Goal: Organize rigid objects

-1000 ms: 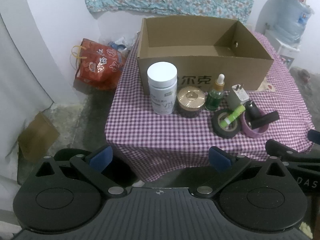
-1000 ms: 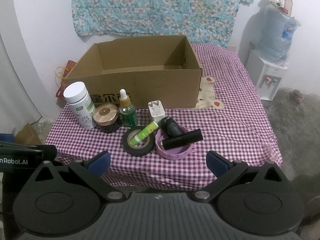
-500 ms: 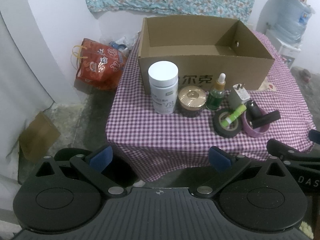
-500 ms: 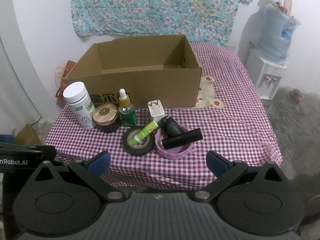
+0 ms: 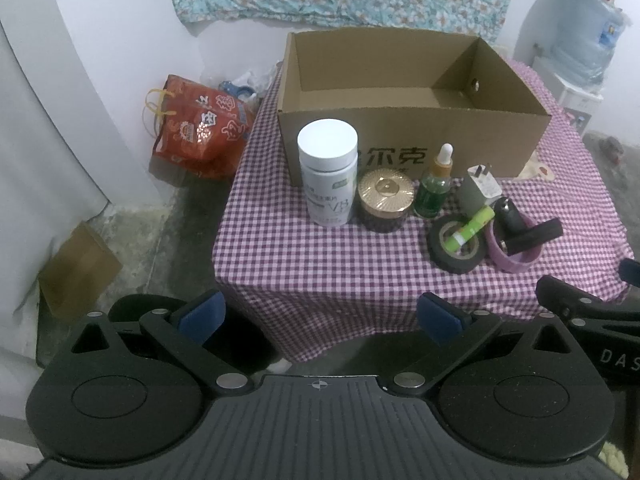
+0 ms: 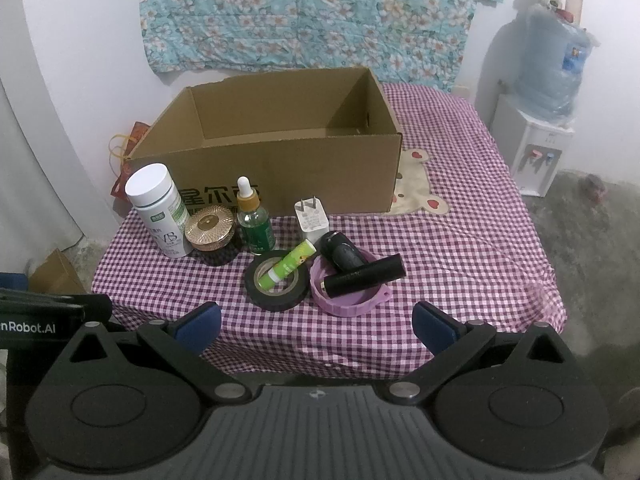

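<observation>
Nothing packed yet: the cardboard box [image 6: 288, 172] stands empty, bottles and bits lined up against its front wall.

The white bottle [image 5: 328, 172], gold-lidded jar [image 5: 385, 200] and dropper bottle [image 6: 253, 216] wait untouched; left gripper [image 5: 320, 316] and right gripper [image 6: 316, 322] hover spread wide, holding nothing. First pick next, I'd guess.

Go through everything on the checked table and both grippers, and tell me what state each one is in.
Brown cardboard box: open-topped, looks empty.
White pill bottle: upright, capped.
Gold-lidded jar: lidded.
Green dropper bottle: upright, capped.
Green lip-balm tube: lying across black tape roll.
Left gripper: open.
Right gripper: open.
</observation>
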The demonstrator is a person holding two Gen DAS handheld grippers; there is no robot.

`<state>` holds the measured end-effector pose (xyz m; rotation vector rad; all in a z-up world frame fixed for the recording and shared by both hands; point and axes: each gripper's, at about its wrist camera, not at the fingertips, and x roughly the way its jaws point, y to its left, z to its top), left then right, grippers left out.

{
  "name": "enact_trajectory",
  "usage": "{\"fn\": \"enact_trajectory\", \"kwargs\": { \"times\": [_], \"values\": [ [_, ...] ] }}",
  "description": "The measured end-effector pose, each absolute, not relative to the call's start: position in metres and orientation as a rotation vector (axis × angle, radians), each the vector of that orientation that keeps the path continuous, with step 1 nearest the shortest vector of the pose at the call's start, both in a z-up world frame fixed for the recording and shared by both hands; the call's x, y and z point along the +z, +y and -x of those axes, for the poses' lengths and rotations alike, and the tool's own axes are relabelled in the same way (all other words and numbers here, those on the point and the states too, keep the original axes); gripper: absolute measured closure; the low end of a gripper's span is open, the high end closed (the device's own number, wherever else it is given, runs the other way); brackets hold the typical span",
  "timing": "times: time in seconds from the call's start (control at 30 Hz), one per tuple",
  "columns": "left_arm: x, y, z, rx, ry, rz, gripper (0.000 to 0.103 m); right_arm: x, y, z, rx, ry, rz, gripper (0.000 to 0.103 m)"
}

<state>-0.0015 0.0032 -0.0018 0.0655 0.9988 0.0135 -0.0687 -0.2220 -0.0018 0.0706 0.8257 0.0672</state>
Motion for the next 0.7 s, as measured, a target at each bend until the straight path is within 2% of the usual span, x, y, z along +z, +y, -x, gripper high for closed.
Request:
{"fn": "enact_trajectory", "kwargs": {
  "times": [0.37,0.7],
  "values": [
    [-0.005,0.0,-0.001,0.013,1.006,-0.073,0.0,-0.004,-0.224,0.065,0.071,0.834,-0.084,0.0],
    [-0.002,-0.022,-0.016,-0.124,0.927,-0.069,0.0,-0.008,-0.26,0.057,0.005,0.795,-0.155,0.0]
  ]
}}
